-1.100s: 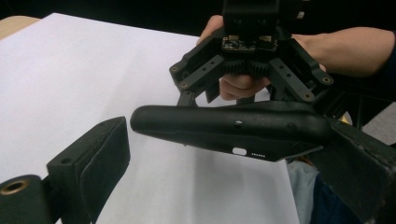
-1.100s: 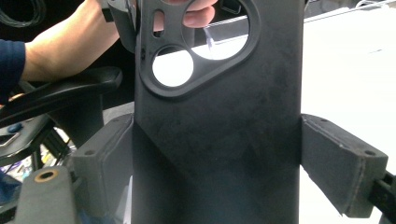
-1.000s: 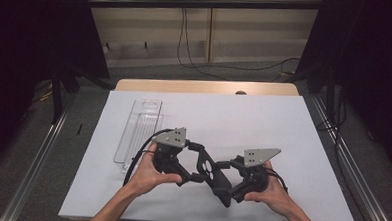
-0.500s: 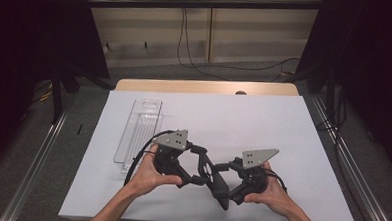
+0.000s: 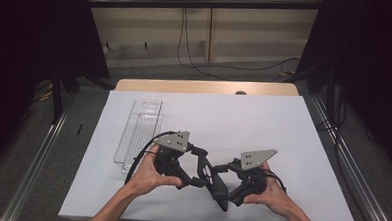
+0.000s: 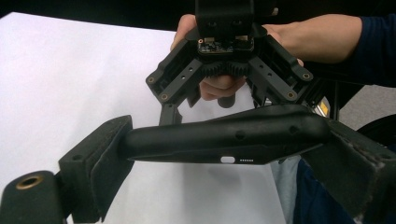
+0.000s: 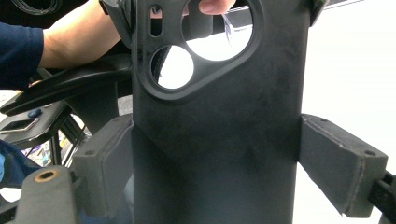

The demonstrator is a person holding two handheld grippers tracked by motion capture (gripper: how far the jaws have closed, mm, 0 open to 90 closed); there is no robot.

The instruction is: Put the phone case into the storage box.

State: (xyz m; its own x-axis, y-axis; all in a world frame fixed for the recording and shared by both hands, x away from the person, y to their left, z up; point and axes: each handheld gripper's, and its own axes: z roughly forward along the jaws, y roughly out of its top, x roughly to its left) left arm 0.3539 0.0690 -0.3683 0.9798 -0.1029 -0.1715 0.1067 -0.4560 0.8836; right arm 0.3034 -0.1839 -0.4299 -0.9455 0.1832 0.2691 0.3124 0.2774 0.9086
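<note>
A black phone case (image 5: 212, 177) hangs above the table's near edge between my two grippers. In the left gripper view the case (image 6: 224, 140) lies edge-on across the jaws. My left gripper (image 6: 229, 161) has just been closing, and both pads now press on the case's ends. In the right gripper view the case's back (image 7: 215, 116), with its camera cutout at the top, stands between the pads of my right gripper (image 7: 215, 158), which is shut on its sides. From above, the left gripper (image 5: 197, 168) and the right gripper (image 5: 224, 187) face each other, a hand on each.
A clear plastic tray (image 5: 139, 133) lies on the left part of the white table sheet (image 5: 263, 123). A wooden edge (image 5: 205, 87) runs along the far side. Metal rails flank the table, and cables lie on the floor behind.
The left gripper's jaws have drawn in a little around the case. Both hands and the case stay where they were.
</note>
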